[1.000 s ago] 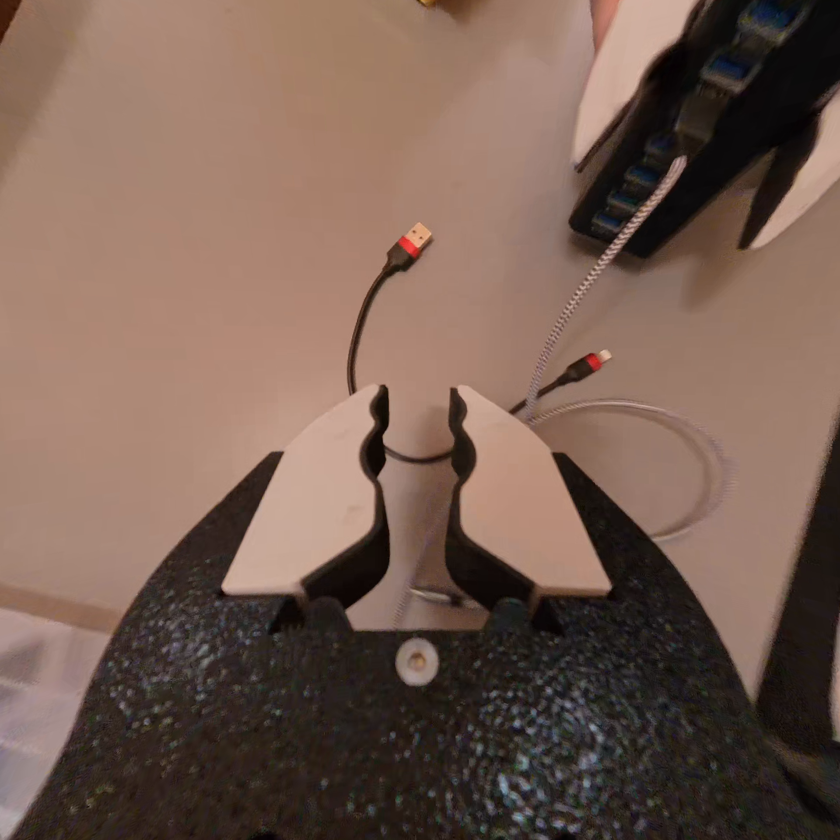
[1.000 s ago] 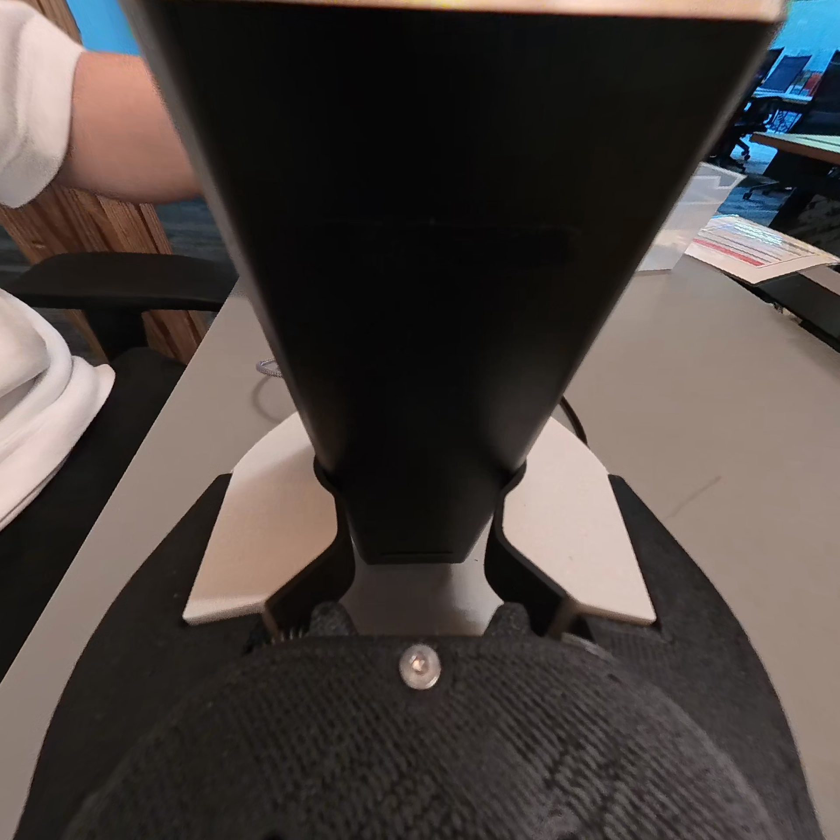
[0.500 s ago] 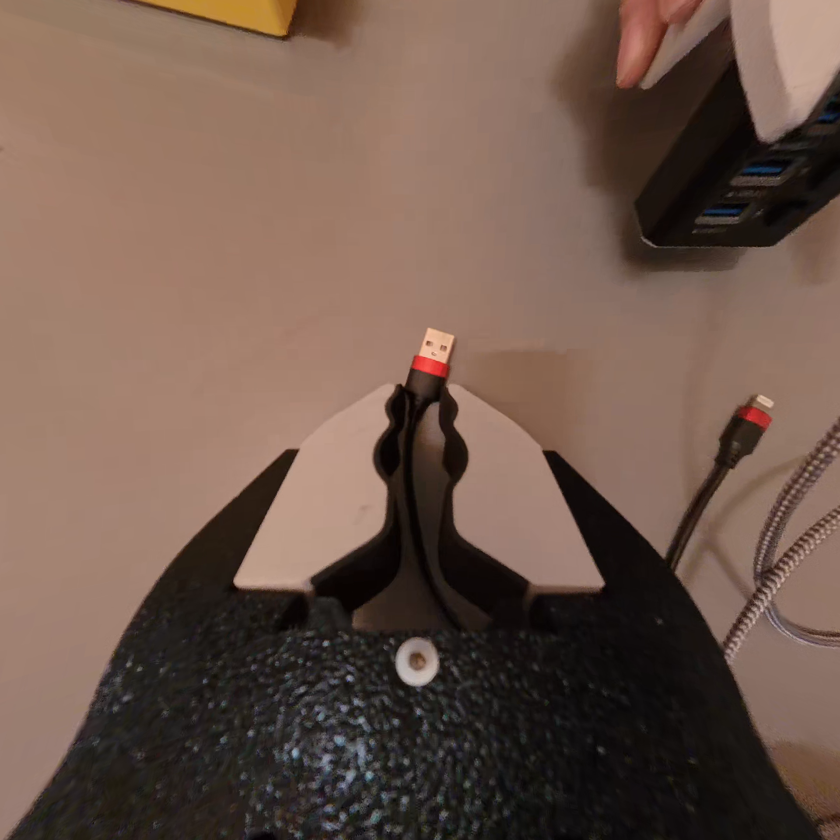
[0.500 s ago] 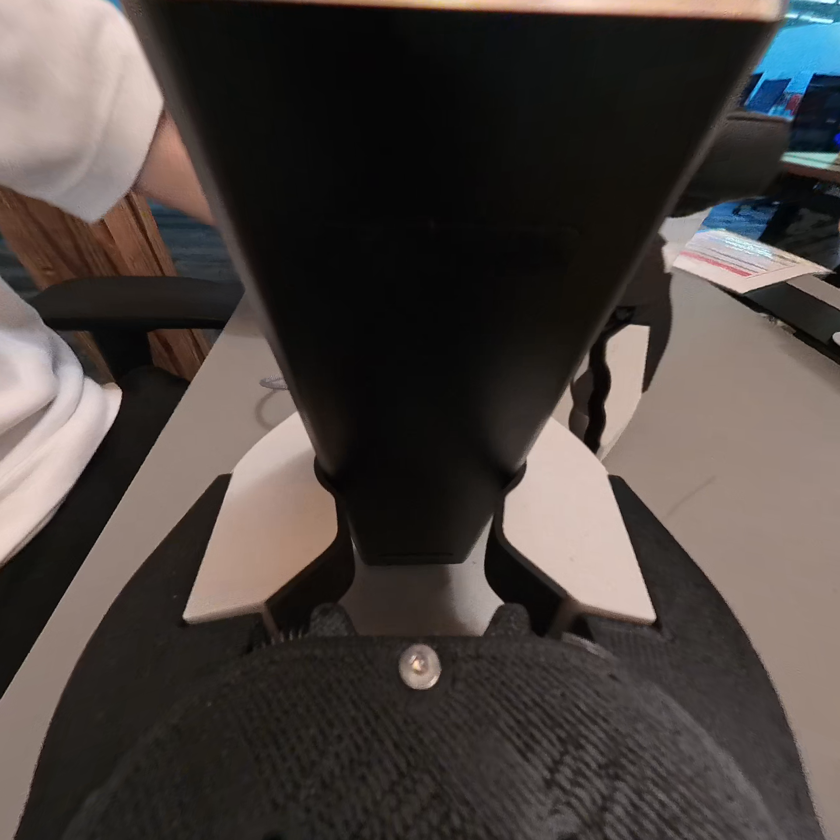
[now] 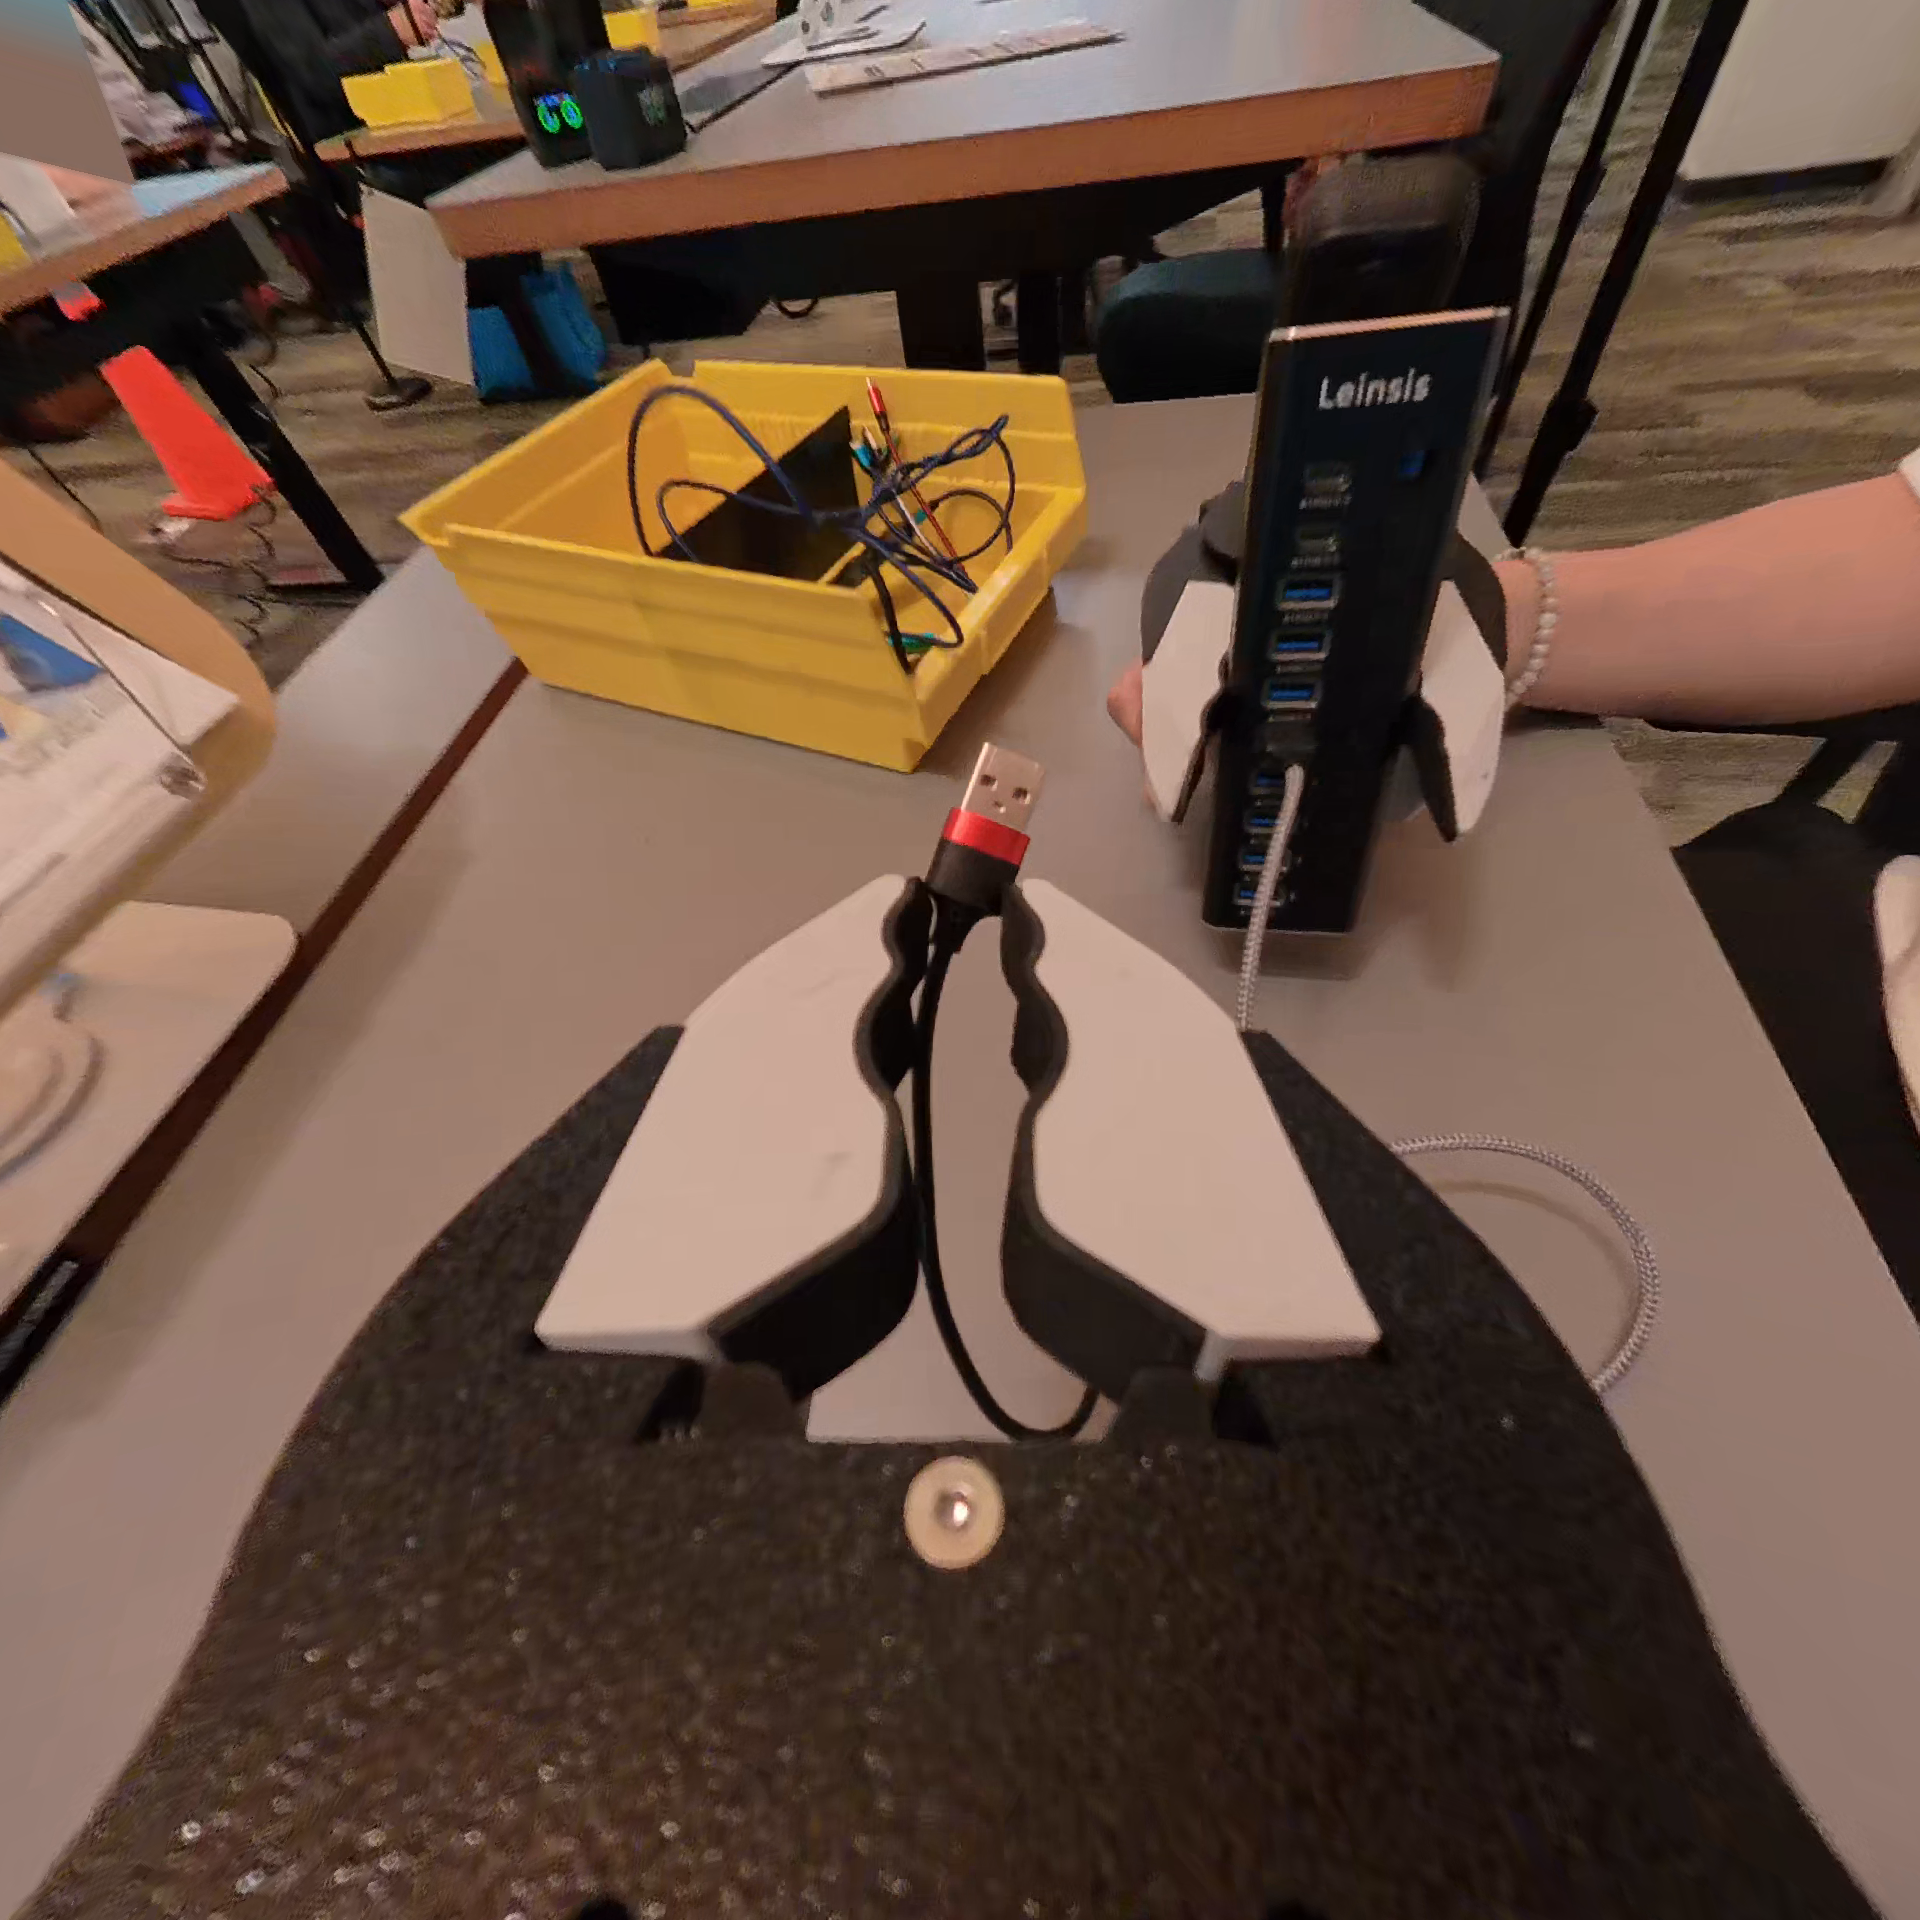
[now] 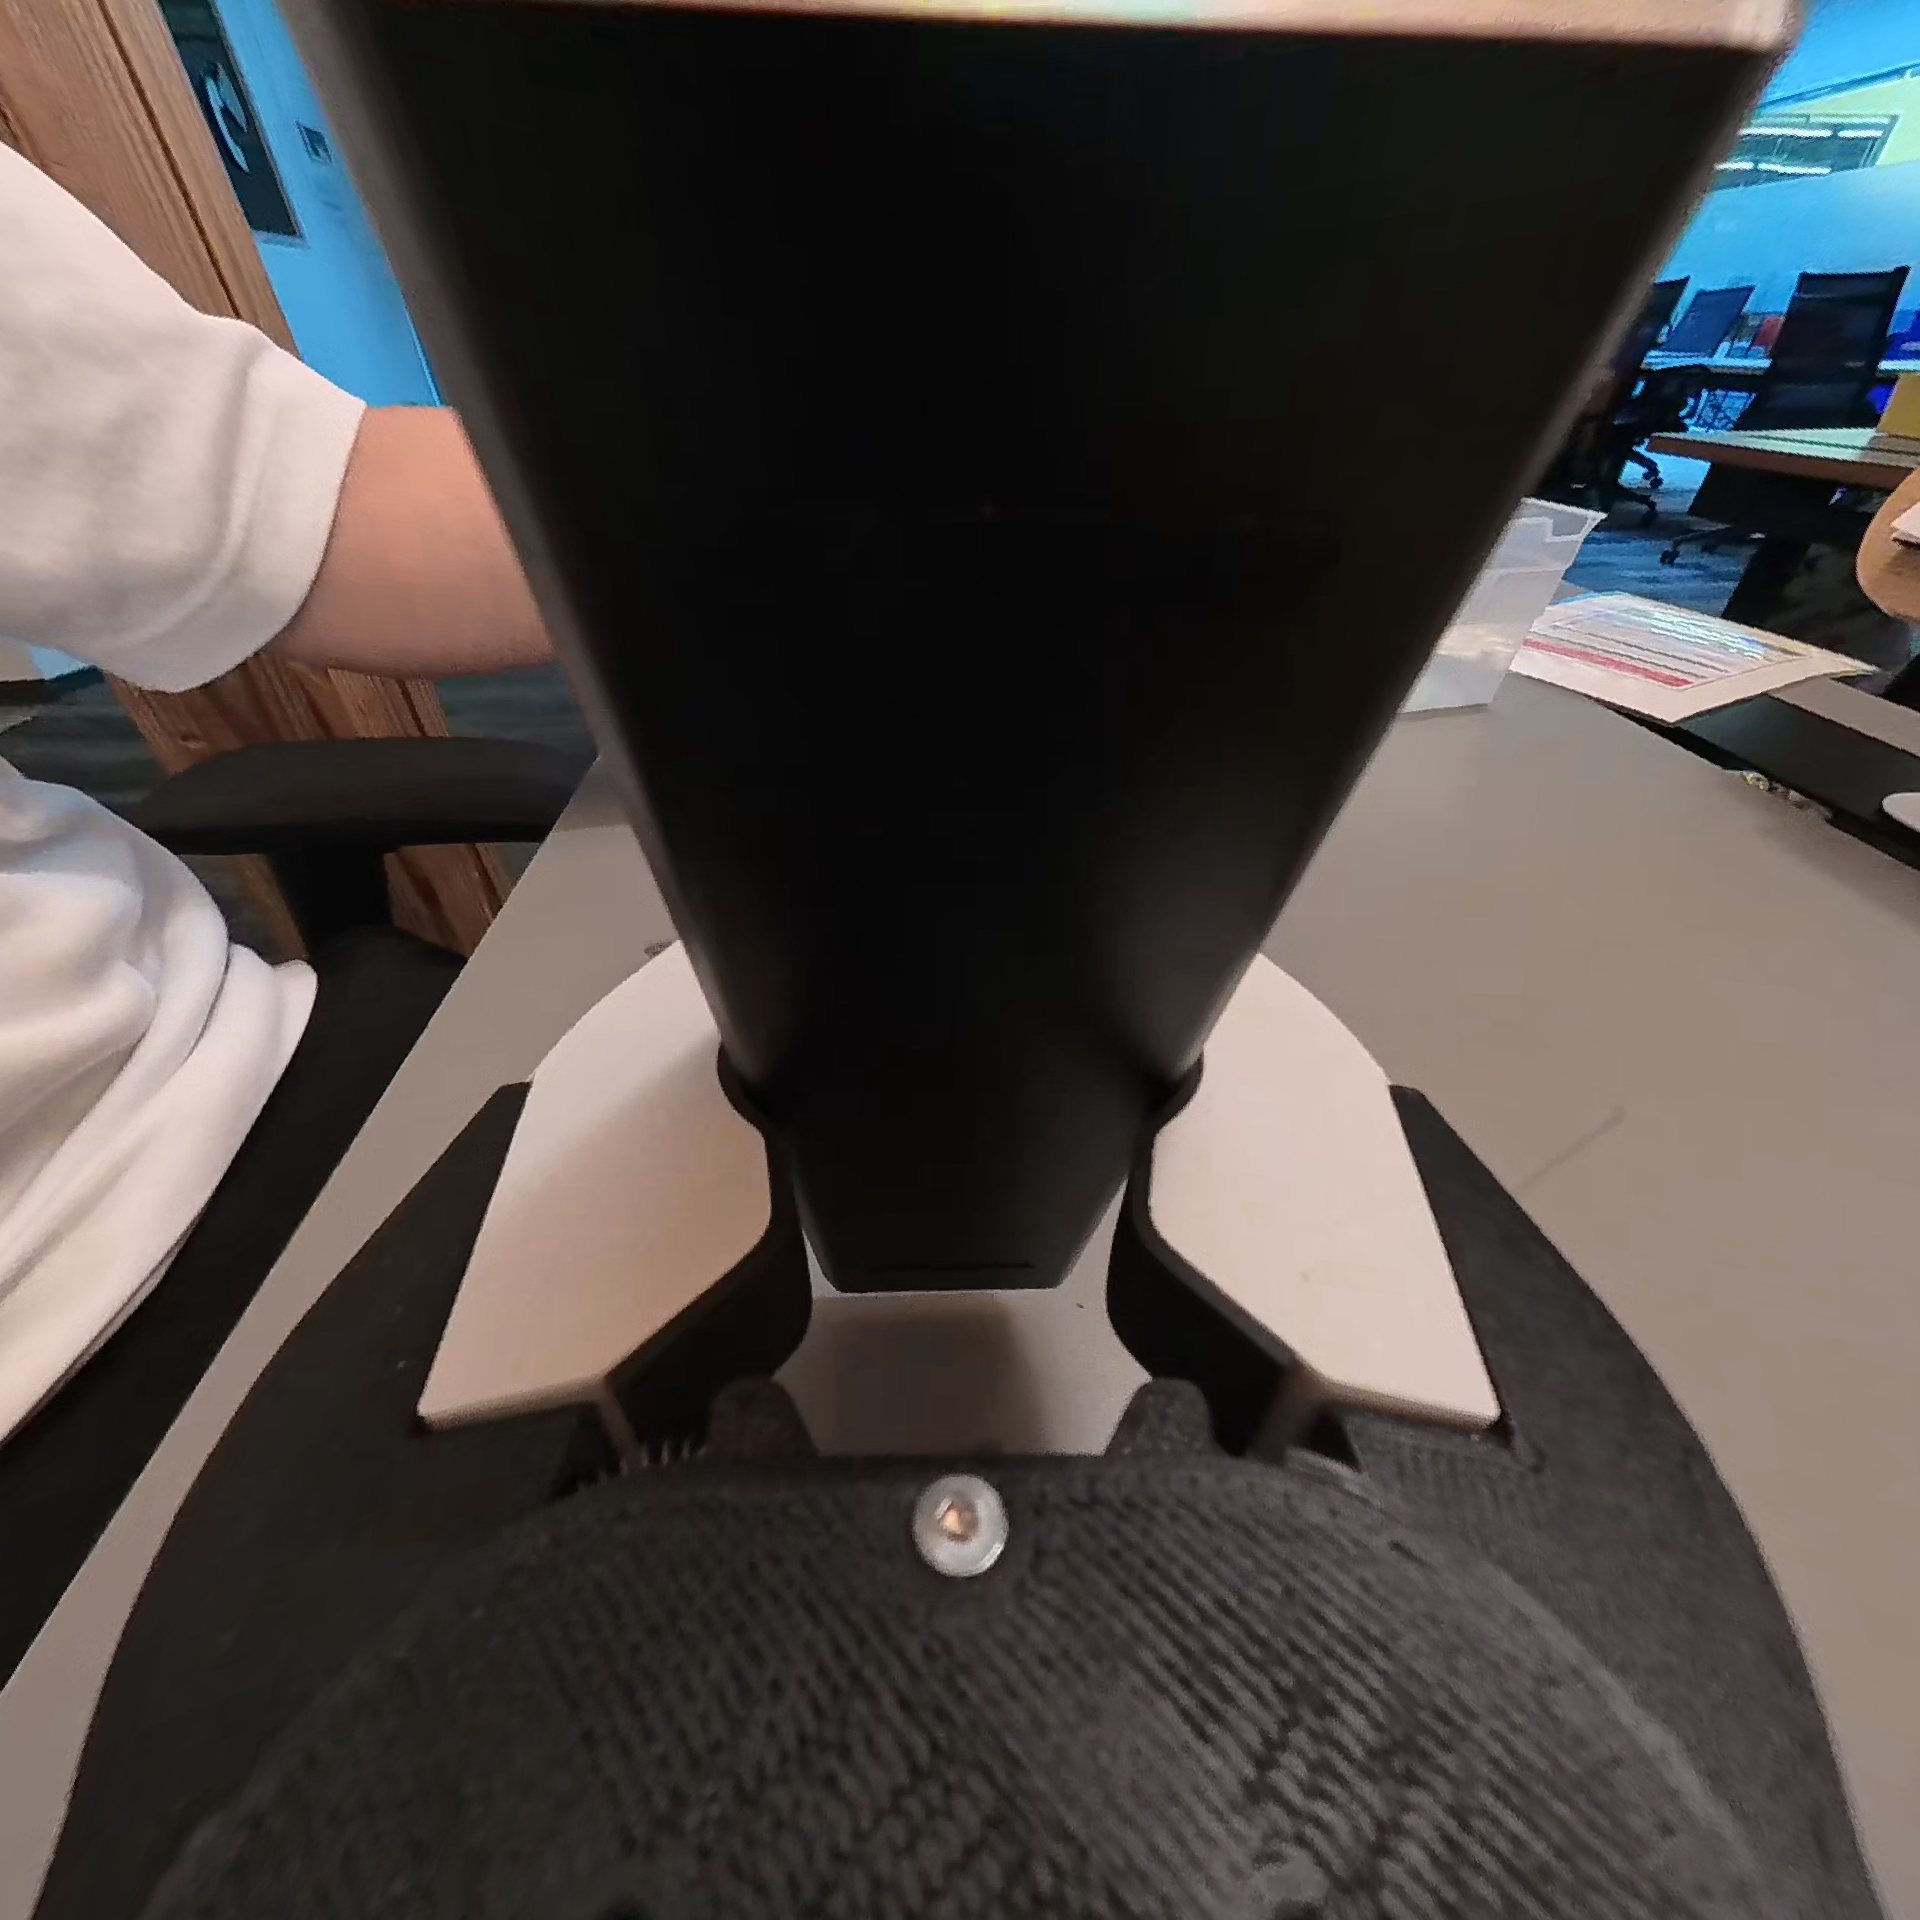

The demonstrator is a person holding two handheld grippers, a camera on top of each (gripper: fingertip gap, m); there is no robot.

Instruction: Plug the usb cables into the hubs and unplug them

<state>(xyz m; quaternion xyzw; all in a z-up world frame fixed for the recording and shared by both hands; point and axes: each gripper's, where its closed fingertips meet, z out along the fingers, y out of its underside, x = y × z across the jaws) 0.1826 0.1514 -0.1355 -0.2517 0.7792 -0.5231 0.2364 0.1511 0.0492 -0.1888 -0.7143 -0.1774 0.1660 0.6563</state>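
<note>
Grey laminate covers the counter (image 5: pixel 582 935), smooth and matte, with a dark seam where it meets the next slab on my left. My left hand-held gripper (image 5: pixel 961 914) is pinched on a black usb cable (image 5: pixel 930 1143) just behind its red collar, so the metal plug (image 5: pixel 1003 784) sticks out past the tips, tilted up and a little to the right. The cable's slack runs back between the fingers.

My right hand-held gripper (image 6: pixel 956 1081) is clamped on the black hub (image 5: pixel 1340 623), holding it upright with its foot on the counter, ports facing my left side. A braided grey cable (image 5: pixel 1262 894) is plugged into a port low on the hub, drops to the counter and loops away to the right. In the right wrist view the hub's plain back (image 6: pixel 987 520) fills most of the picture.

Behind the plug sits a yellow bin (image 5: pixel 748 623) holding tangled blue wires and a black panel. Beyond it the room is an open workspace: patterned carpet, wood-edged tables, an orange cone (image 5: pixel 182 436) on the floor, office chairs, a blue wall and a wooden column. A printed sheet (image 6: pixel 1662 655) lies on the counter's far side
</note>
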